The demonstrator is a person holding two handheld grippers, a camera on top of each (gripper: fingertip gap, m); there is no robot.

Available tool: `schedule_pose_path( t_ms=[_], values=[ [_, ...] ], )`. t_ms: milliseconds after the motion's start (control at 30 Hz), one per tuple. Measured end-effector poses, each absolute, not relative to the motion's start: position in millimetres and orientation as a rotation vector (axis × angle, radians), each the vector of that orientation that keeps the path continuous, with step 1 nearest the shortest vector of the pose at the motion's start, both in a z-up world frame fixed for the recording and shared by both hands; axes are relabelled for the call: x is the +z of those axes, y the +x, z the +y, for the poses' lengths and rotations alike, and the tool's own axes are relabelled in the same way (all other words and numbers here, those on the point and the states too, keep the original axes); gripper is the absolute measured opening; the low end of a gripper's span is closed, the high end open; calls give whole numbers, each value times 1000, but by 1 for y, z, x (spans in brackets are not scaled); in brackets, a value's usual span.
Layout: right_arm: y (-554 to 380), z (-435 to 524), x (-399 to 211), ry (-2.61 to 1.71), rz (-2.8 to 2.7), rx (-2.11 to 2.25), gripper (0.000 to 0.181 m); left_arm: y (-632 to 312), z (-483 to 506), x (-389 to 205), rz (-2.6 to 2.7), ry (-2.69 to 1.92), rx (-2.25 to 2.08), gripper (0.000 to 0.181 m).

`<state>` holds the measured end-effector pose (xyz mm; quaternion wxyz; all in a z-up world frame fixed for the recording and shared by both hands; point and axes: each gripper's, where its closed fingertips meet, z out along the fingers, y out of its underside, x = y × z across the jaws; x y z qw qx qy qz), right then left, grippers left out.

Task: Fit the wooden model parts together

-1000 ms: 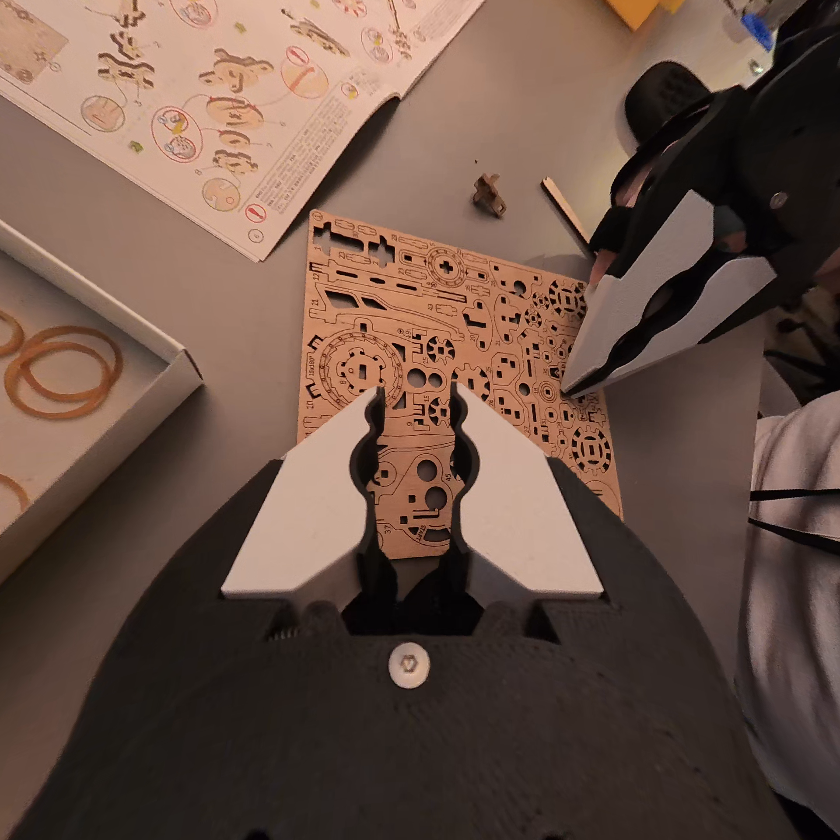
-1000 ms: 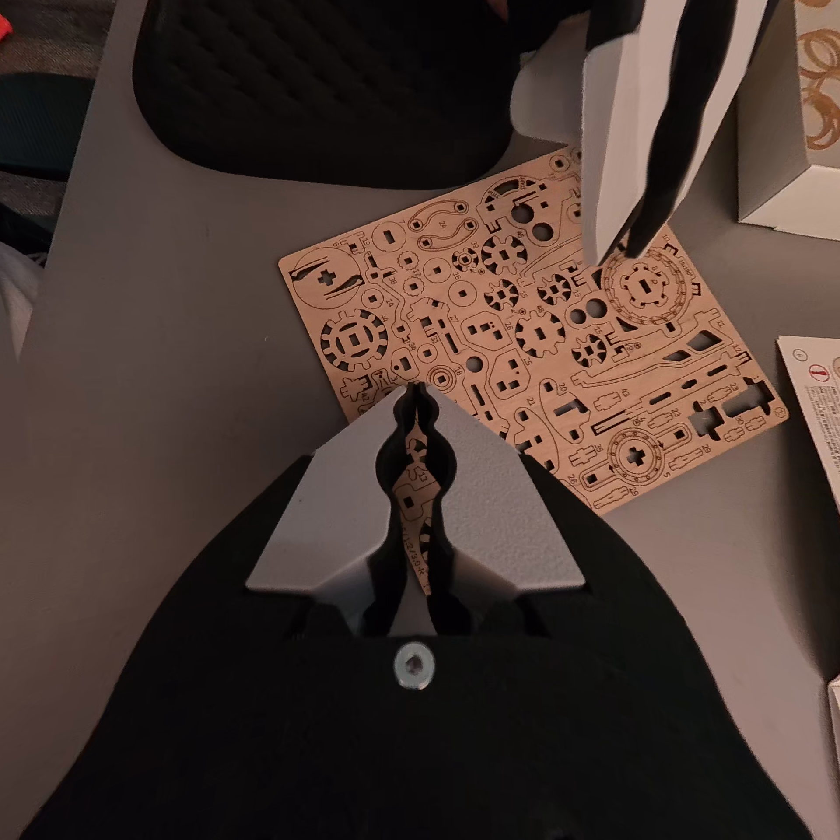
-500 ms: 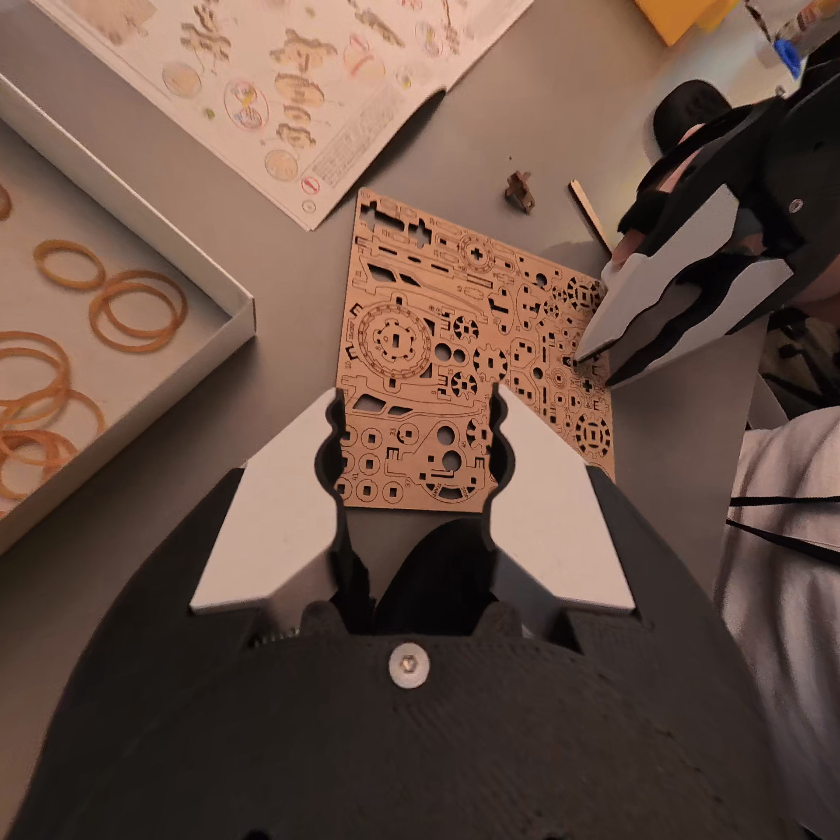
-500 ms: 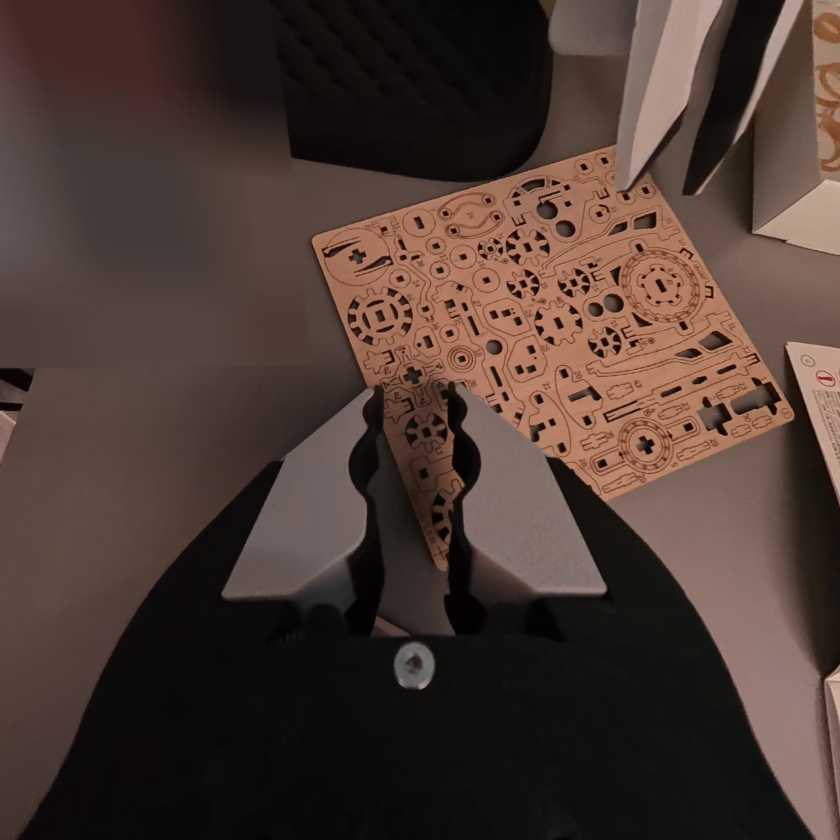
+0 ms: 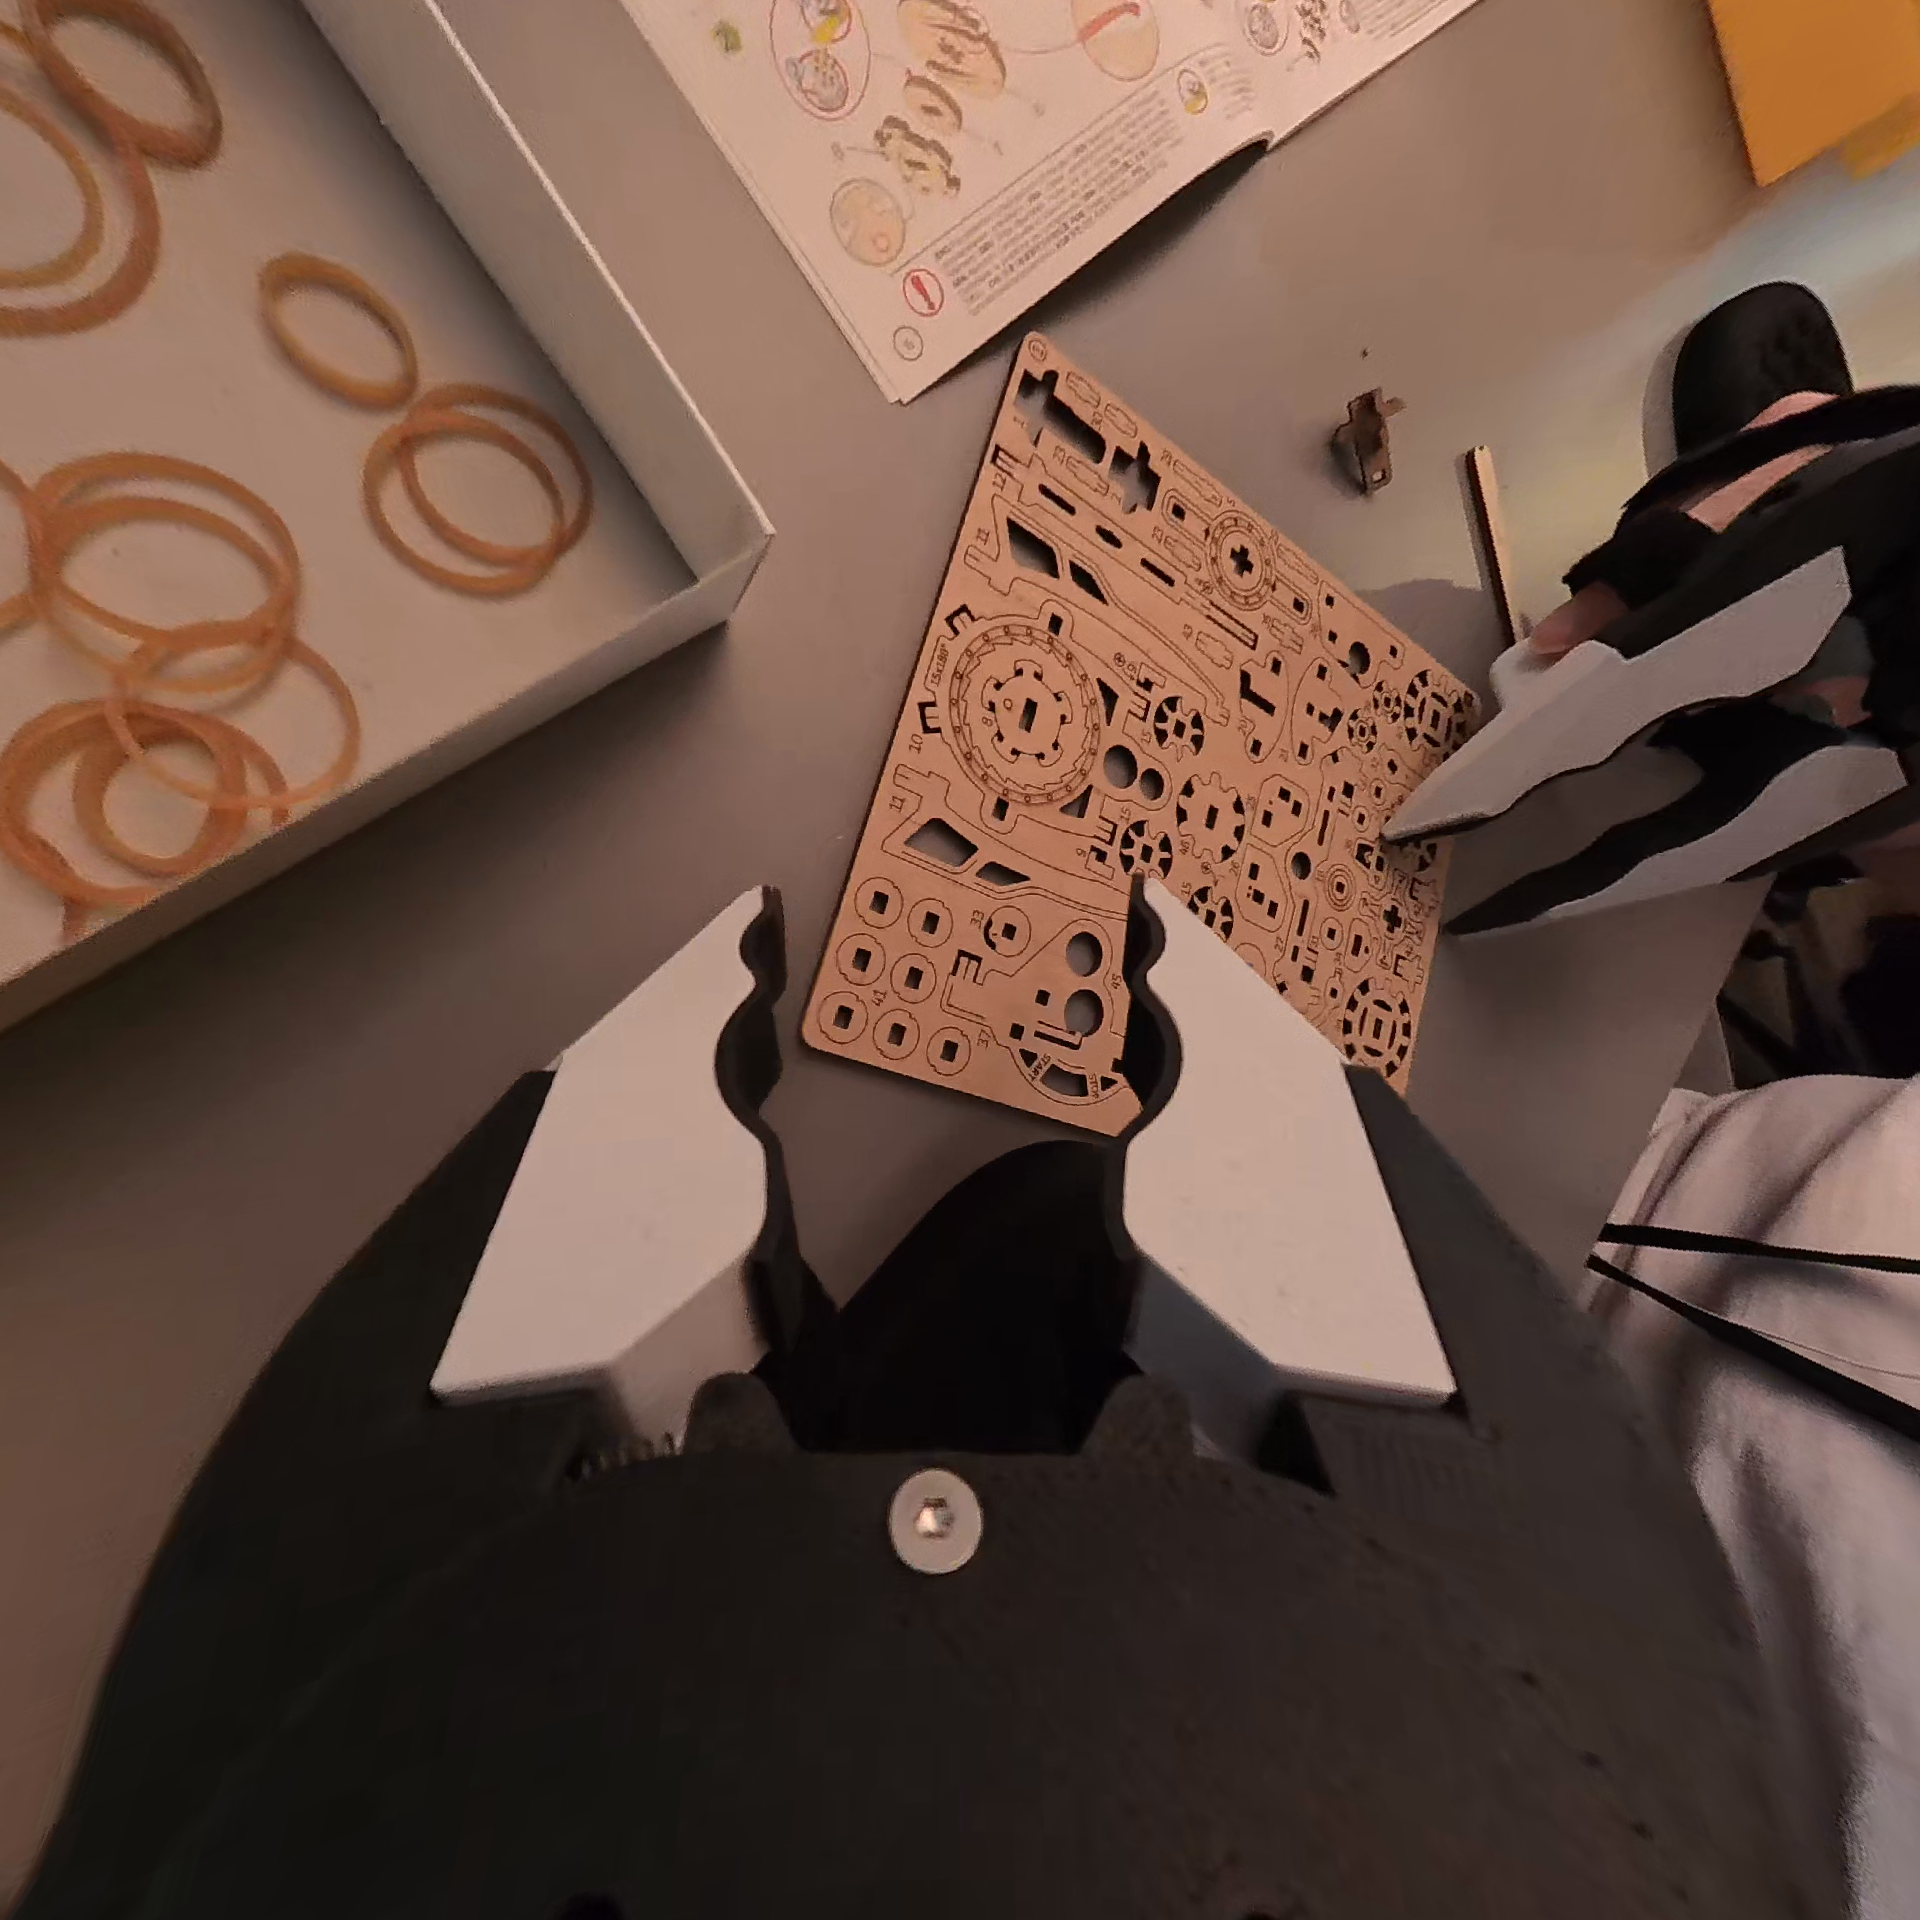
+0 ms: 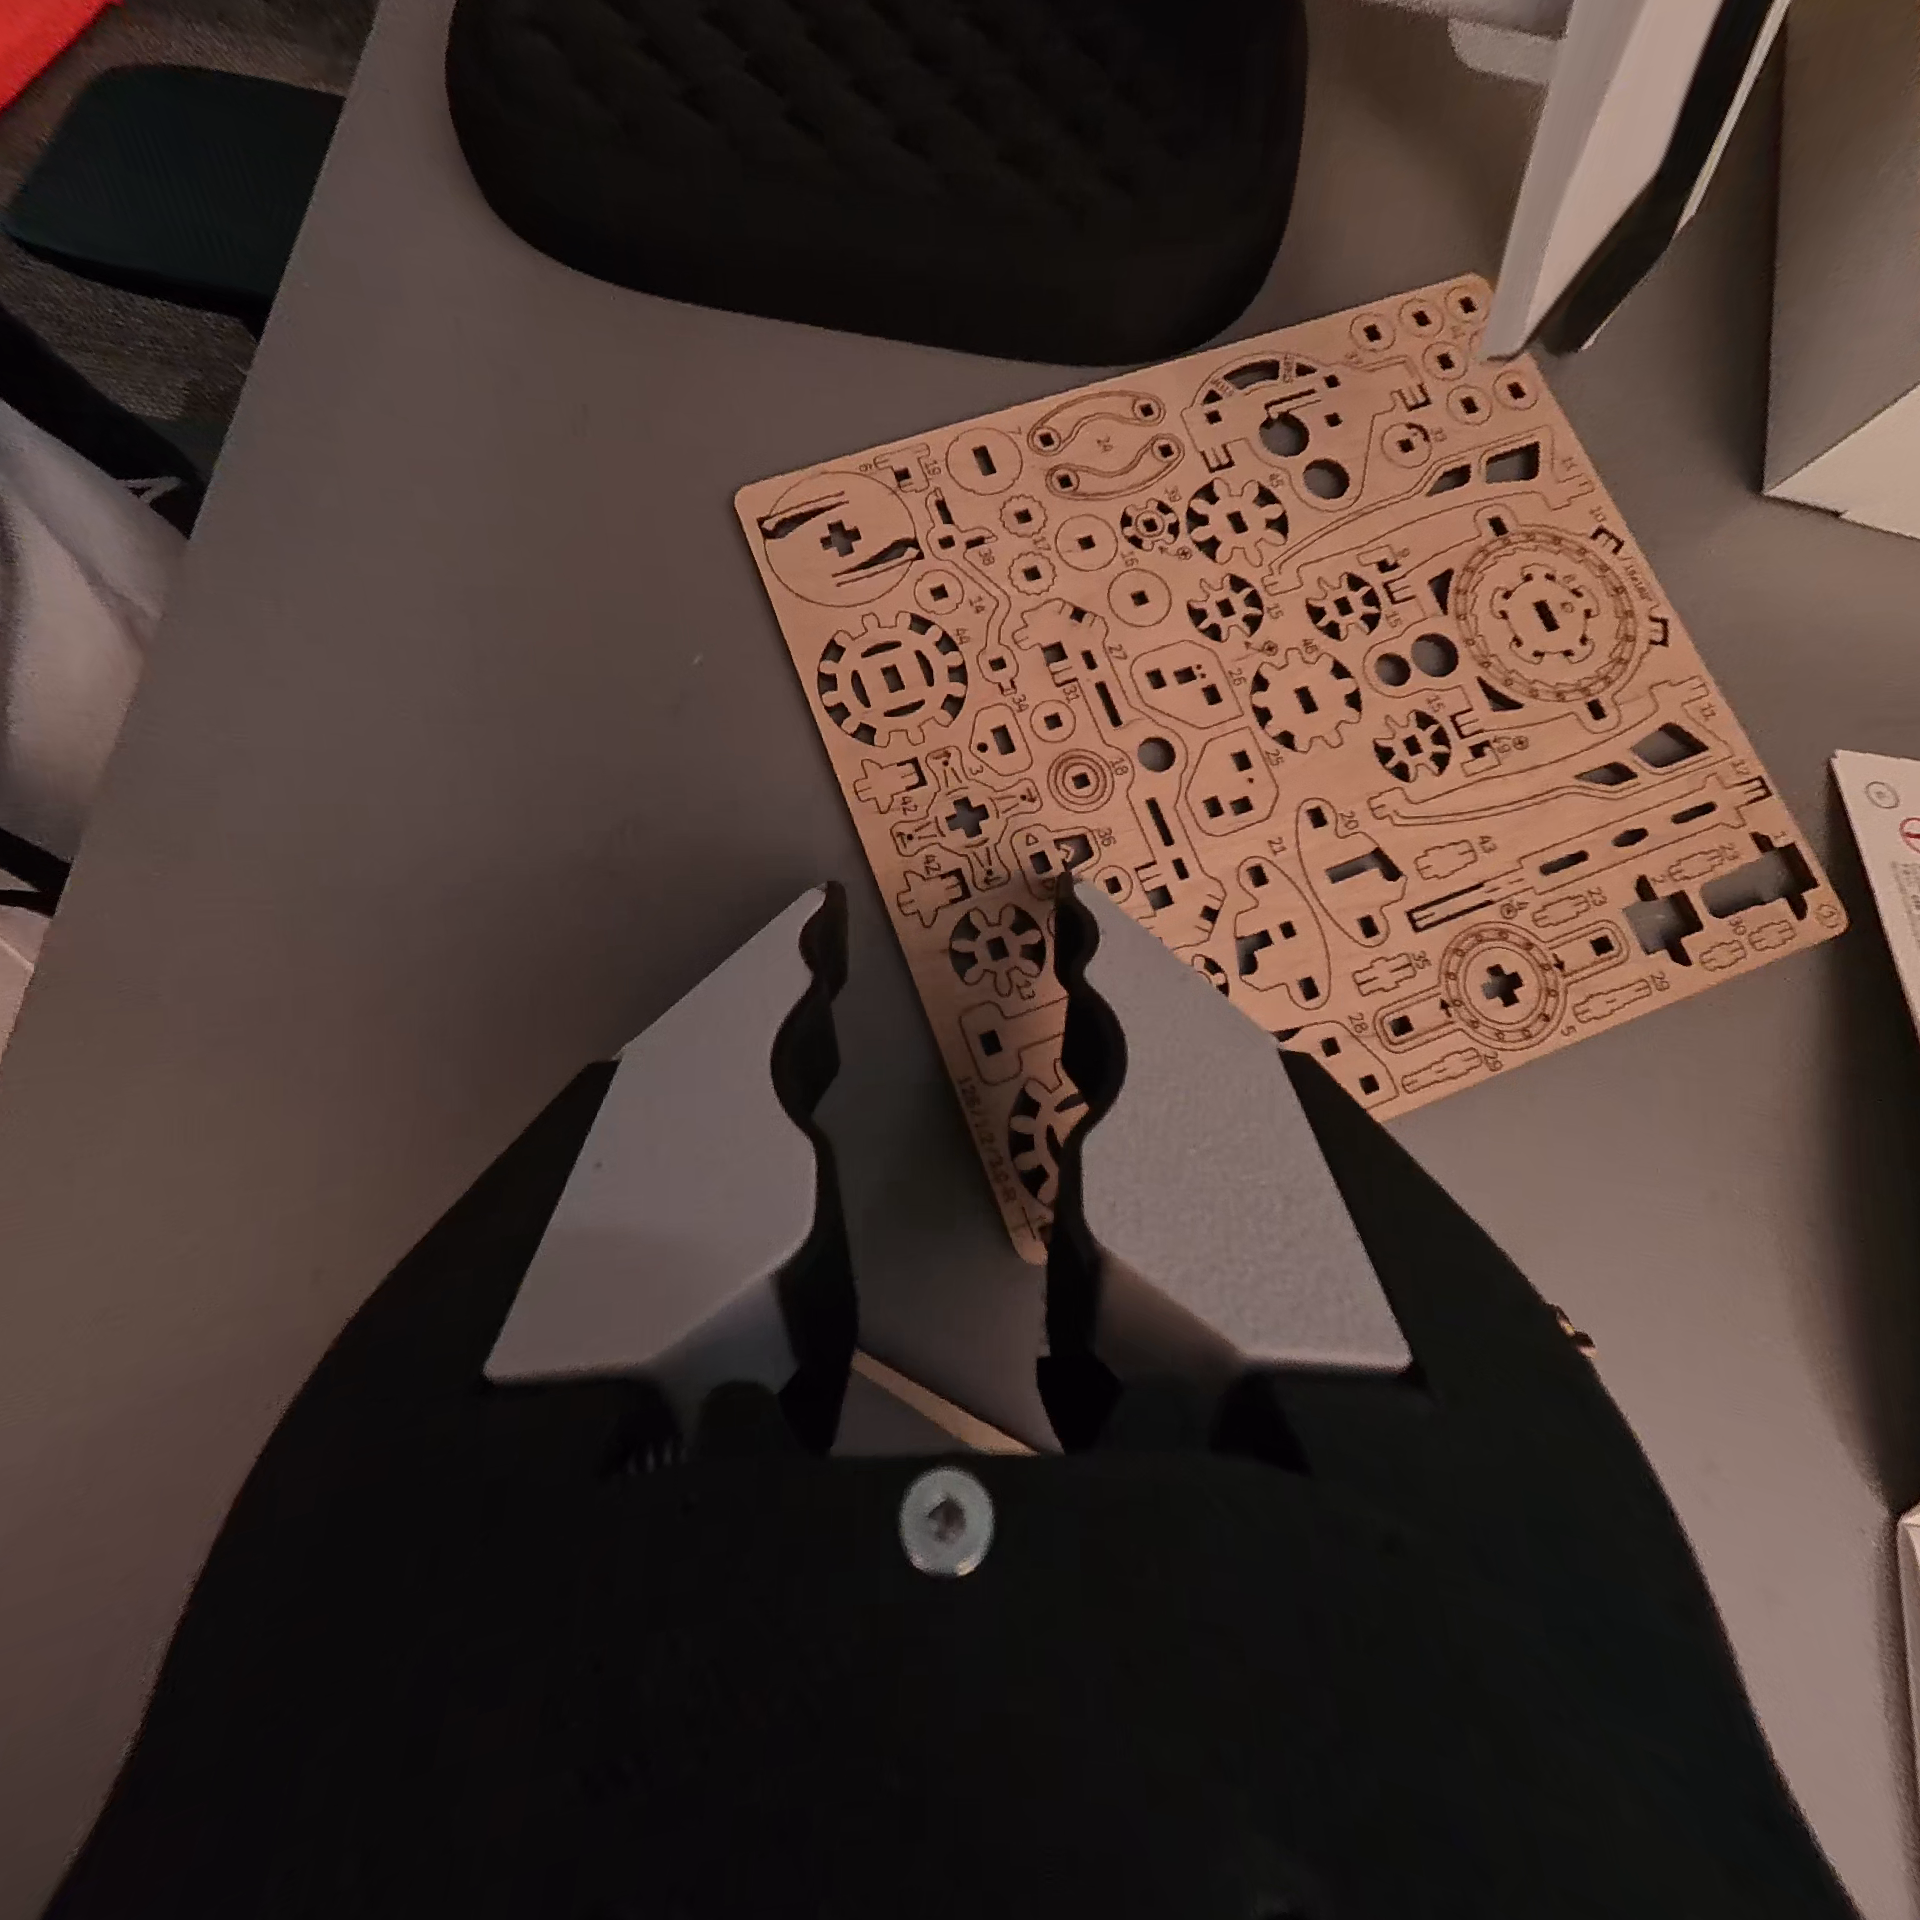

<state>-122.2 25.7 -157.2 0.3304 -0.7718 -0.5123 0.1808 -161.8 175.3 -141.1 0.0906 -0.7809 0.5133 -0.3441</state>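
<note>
The left gripper has its fingers spread wide and empty, hovering over the near corner of the wooden parts sheet. The right gripper is likewise parted and holds nothing, poised above the sheet's opposite edge.

The sheet lies flat on the grey table, between a white box of rubber bands and the person's sleeve, just below an instruction booklet. A small loose wooden piece and a thin strip rest beyond it.

The sheet looks thin, light, stiff and brittle: pieces are probably best pushed out near their tabs, pinched by their edges.
</note>
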Motion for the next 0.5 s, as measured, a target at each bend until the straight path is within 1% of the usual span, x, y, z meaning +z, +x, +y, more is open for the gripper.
schedule_pose_path(
  t_ms=[133,200,367,500],
  values=[
    [-123,28,-157,-1985,-1338,455,37,-161,173,-143,1552,-2326,-1035,56],
    [-123,29,-156,-1960,-1345,445,35,-159,166,-139,1537,-2364,-1113,64],
    [-123,29,-156,-1928,-1348,460,36,-160,165,-136,1524,-2440,-1178,67],
    [-123,31,-155,-1905,-1346,456,39,-156,167,-123,1487,-2416,-1207,64]
  ],
)
